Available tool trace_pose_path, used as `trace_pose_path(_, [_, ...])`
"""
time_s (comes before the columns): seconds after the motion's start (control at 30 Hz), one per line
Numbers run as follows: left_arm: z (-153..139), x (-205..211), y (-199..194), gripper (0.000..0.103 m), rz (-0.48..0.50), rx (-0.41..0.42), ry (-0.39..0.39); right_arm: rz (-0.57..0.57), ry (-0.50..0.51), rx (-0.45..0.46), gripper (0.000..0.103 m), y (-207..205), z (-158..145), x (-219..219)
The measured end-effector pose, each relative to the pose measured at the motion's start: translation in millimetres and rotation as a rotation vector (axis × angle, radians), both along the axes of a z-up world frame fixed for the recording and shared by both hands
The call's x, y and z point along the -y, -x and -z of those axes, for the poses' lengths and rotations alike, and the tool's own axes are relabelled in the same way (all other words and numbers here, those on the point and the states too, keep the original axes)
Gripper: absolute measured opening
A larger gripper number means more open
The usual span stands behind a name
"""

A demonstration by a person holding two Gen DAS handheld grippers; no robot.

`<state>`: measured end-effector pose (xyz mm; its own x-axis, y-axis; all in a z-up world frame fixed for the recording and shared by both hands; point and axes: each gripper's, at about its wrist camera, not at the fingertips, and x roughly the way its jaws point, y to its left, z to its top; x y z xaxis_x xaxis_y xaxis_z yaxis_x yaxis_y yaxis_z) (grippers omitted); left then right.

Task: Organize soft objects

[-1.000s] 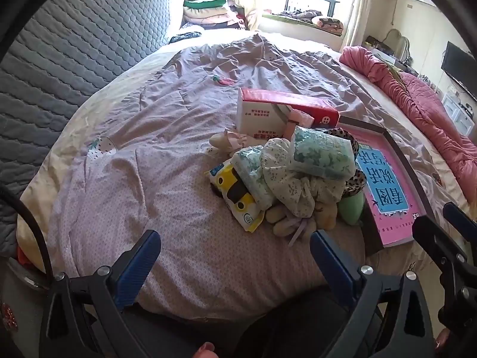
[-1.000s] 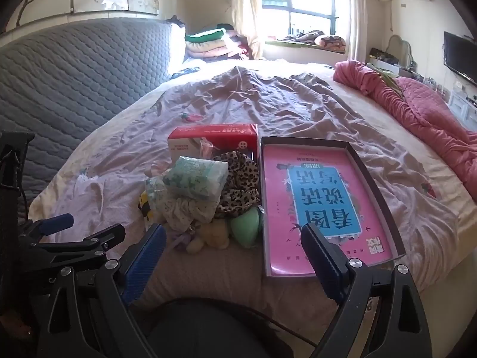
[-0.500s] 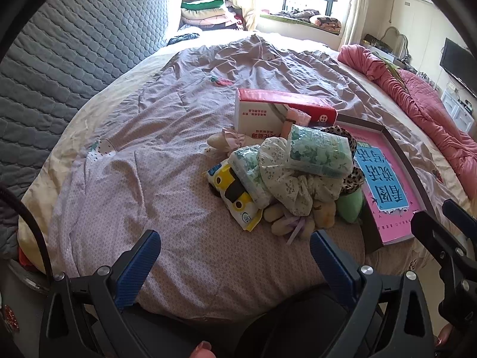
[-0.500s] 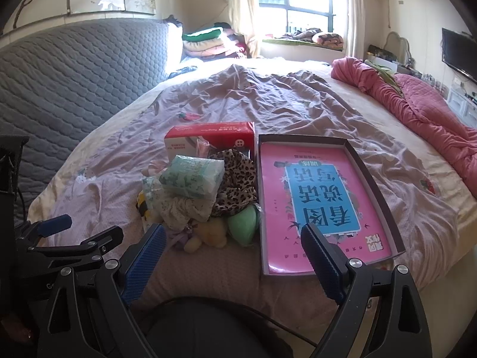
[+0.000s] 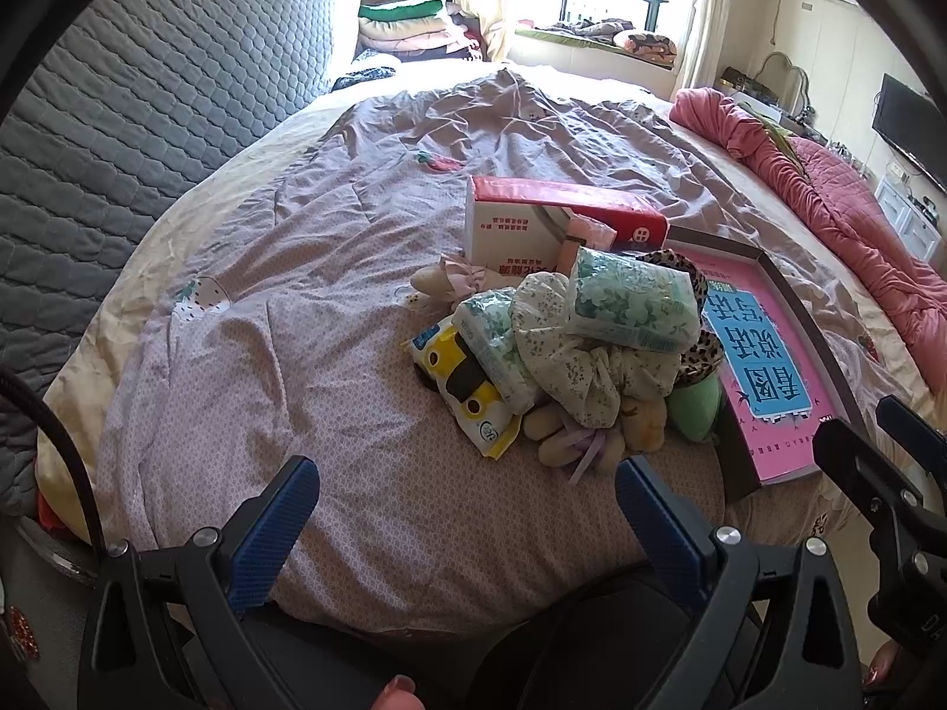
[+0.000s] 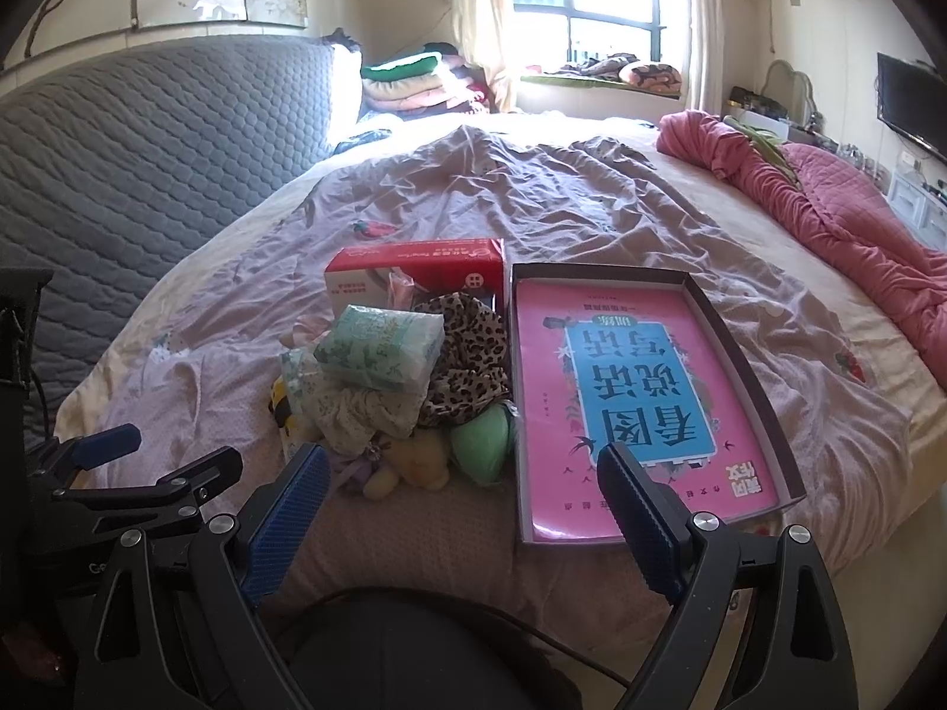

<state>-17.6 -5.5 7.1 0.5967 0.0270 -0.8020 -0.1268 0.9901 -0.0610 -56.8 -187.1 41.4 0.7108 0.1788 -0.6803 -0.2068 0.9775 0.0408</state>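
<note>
bed (image 5: 355, 355) near edge | soft pile (image 5: 568, 355) beside tray (image 6: 740, 367) | my left gripper (image 5: 461, 509) and right gripper (image 6: 461, 491) both wide apart, empty | risk: top pack (image 6: 379, 349) slides off if pile nudged

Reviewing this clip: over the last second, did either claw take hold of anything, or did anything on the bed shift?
Nothing grasped or released. Both views tilted slightly, showing a little more of the room above the bed. The left claw and right claw remain open and empty, short of the pile. The green-patterned tissue pack still tops the pile beside the pink-lined box; nothing on the bed moved.
</note>
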Motion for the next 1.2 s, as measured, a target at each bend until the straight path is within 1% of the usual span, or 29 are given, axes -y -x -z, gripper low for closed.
trace_pose_path(0.6, [2,0,-1,0.101,-0.004,-0.001,0.008,0.004,-0.003,-0.004,0.092,0,2,1])
trace_pose_path(1.2, [21,-23,-10,0.101,-0.033,-0.028,0.090,-0.007,-0.017,-0.022,0.092,-13,10,-2])
